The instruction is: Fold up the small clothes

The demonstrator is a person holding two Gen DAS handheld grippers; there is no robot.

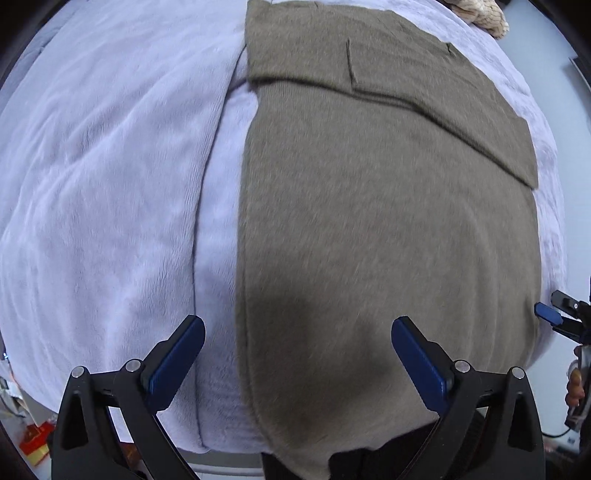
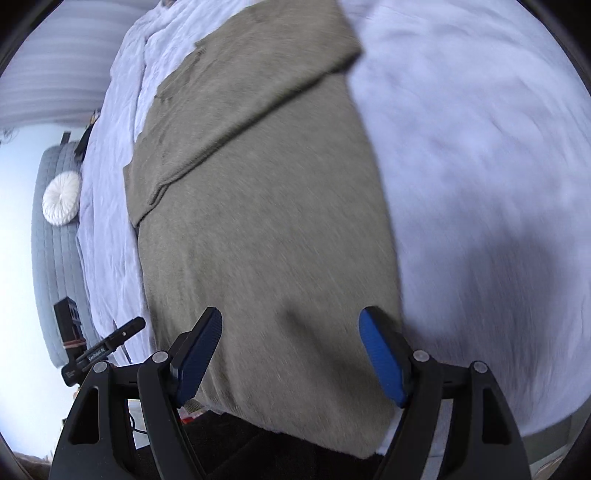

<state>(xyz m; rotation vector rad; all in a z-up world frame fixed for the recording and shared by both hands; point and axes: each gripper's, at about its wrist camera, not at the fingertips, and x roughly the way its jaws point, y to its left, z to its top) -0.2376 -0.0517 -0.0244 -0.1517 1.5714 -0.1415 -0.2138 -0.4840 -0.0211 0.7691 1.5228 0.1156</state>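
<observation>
— What are they working on?

— A bed with a pale lilac fleece blanket (image 1: pixel 110 184) over it. At its near edge the left gripper (image 1: pixel 297 345) hangs with its jaws wide apart and nothing between them; the right gripper (image 2: pixel 290 341) is spread too, and empty.

— And the garment?

— An olive-brown knitted sweater (image 1: pixel 369 240) lies flat on the blanket, its long axis running from the near edge straight toward the far side. The hem end droops a little over the near edge, below both grippers. Farther up, a sleeve (image 1: pixel 443 107) is folded slantwise across the body.

— And the room beyond?

— Past the bed's side there is a grey quilted seat (image 2: pixel 55 258) with a round white cushion (image 2: pixel 61 199), and a pale wall behind. At the far corner sits something cream and knitted (image 1: pixel 484 16); I cannot tell what.
</observation>
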